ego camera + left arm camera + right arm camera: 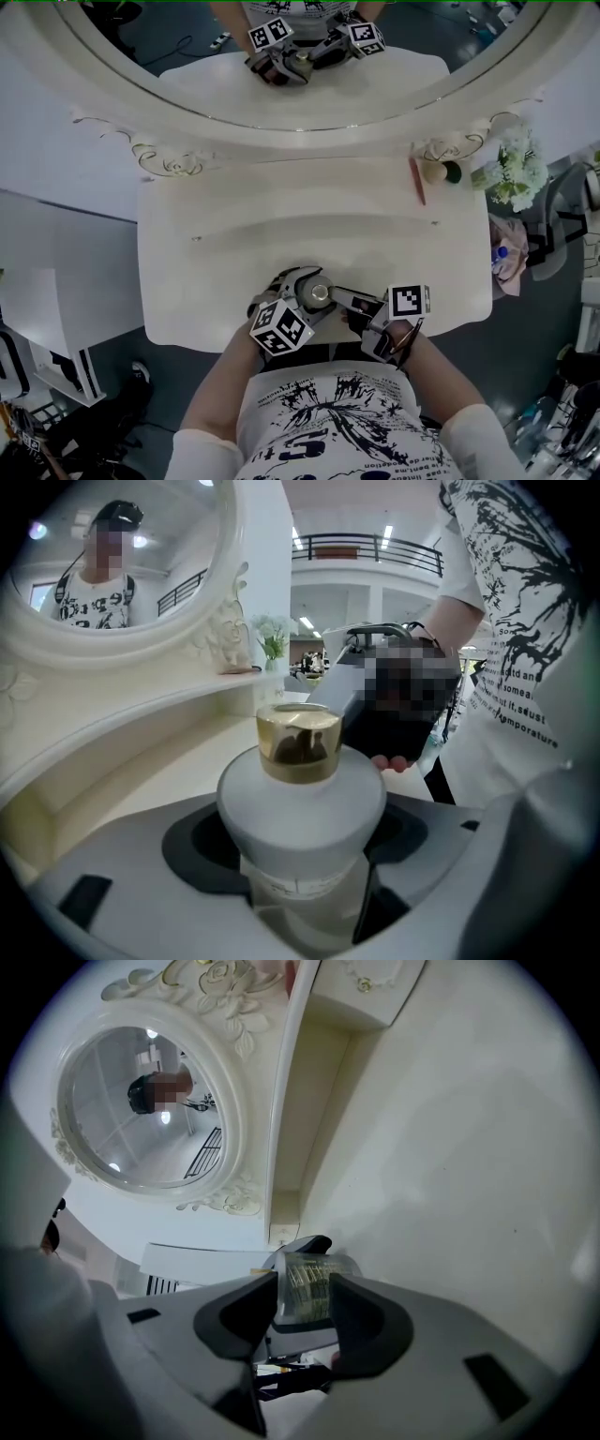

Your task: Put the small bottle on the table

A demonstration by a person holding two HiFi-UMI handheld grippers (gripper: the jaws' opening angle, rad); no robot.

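The small bottle (pixel 300 799) sits upright in your left gripper (pixel 300 855), whose jaws are clamped on its body just under the frosted shoulder, with the gold cap (pixel 298 744) on and pointing up. It is at the near edge of the table (pixel 234 244), about the middle. No view shows whether its base touches the tabletop.

Your right gripper (pixel 305 1312) comes in from the right. Its jaws stand partly apart and the bottle's clear lower body shows in the gap. I see no pad pressing on it, so I read it as not gripping.

The main risk, as I judge it, is two grippers on one small glass body. If the right jaws bite off-centre while the left is clamped, the bottle could twist or tip. The near edge is close too, so letting go before the base is flat could send it off toward you.

I cannot tell what the bottle holds. Its upper part is frosted and the lower part only shows a label.
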